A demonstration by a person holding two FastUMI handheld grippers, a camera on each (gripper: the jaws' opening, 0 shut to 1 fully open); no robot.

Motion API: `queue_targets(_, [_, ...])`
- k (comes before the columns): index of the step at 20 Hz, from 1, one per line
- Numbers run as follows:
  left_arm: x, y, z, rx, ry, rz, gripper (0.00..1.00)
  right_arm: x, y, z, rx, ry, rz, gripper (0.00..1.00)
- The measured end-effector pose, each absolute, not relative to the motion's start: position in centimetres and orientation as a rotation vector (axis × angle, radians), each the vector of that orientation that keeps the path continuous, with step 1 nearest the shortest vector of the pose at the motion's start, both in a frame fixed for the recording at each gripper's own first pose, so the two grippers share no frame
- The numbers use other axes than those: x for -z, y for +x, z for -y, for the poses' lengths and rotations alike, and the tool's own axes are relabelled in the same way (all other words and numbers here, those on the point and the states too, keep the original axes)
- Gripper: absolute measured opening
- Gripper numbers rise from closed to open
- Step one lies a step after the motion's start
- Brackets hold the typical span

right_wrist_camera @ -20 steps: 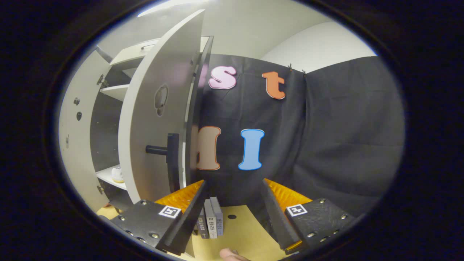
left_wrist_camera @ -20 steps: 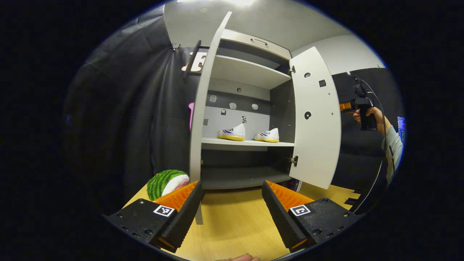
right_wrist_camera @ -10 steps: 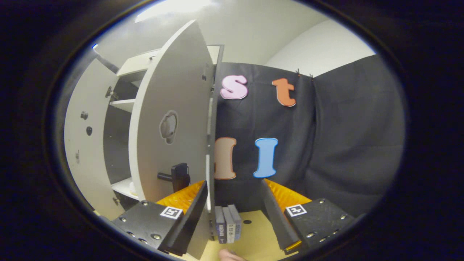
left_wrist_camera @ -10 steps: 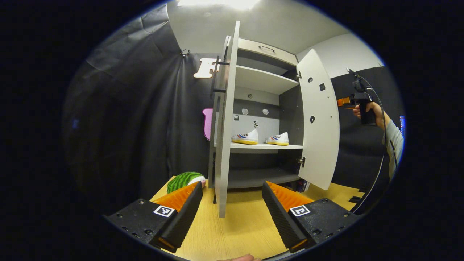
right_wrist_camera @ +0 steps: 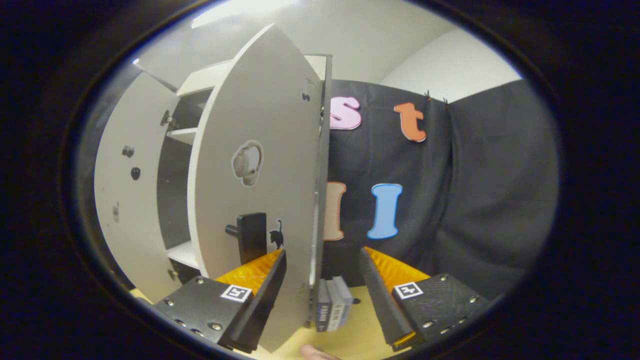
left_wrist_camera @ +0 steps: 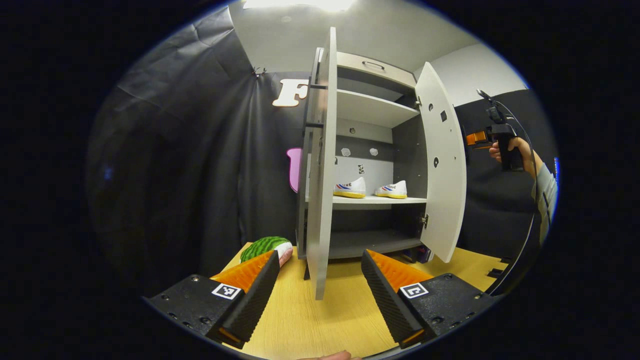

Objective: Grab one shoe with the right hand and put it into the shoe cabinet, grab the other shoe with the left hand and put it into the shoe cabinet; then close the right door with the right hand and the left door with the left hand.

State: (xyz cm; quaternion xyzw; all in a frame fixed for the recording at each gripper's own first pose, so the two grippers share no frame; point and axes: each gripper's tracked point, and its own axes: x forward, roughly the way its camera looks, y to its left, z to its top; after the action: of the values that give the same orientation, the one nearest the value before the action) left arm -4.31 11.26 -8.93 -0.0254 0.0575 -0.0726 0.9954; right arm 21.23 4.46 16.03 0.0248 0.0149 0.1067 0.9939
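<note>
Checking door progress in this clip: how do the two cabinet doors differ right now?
In the left gripper view, the left door shows edge-on, its free edge between the open left gripper fingers; the right door shows its inner face, angled. Both are pale and open; both shoes are shelved.

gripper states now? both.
Left gripper: open, empty, astride the white left cabinet door edge.
Right gripper: open, empty, beside the white right cabinet door.

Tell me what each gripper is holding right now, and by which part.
Nothing is held. The left gripper is open, the left door's edge between its fingers, untouched. The right gripper is open around the right door's edge.
</note>
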Motion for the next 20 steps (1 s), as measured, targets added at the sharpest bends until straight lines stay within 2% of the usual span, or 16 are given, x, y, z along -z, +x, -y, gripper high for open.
queue_targets(3, [9.9,-3.6,-11.6,0.129,-0.061,-0.153,1.00,-14.5,20.2,-8.7,-0.304,0.026,-0.072,0.86])
queue_targets(4, [10.0,-3.4,-12.0,0.119,-0.055,-0.160,0.99,-14.0,19.8,-8.8,-0.297,-0.008,-0.076,0.89])
queue_targets(5, [9.9,-3.2,-12.5,0.105,-0.045,-0.163,0.99,-14.0,19.4,-8.6,-0.279,-0.041,-0.068,0.98])
queue_targets(10, [9.0,-3.0,-15.7,0.029,-0.017,-0.159,0.99,-12.7,17.7,-8.4,-0.302,-0.034,-0.055,0.99])
queue_targets(13, [9.1,-2.3,-19.3,-0.069,-0.021,-0.199,0.99,-12.0,16.6,-7.3,-0.297,-0.020,-0.058,0.98])
queue_targets(16, [8.7,-1.6,-20.8,-0.093,-0.011,-0.241,1.00,-10.8,15.3,-5.8,-0.287,-0.005,-0.067,0.98])
queue_targets(18, [7.2,-0.8,-22.9,-0.159,0.027,-0.207,1.00,-10.1,14.2,-5.6,-0.310,0.028,-0.071,0.99])
queue_targets(20, [5.3,0.1,-23.2,-0.166,0.020,-0.175,0.99,-9.2,13.4,-4.7,-0.306,0.038,-0.075,0.99])
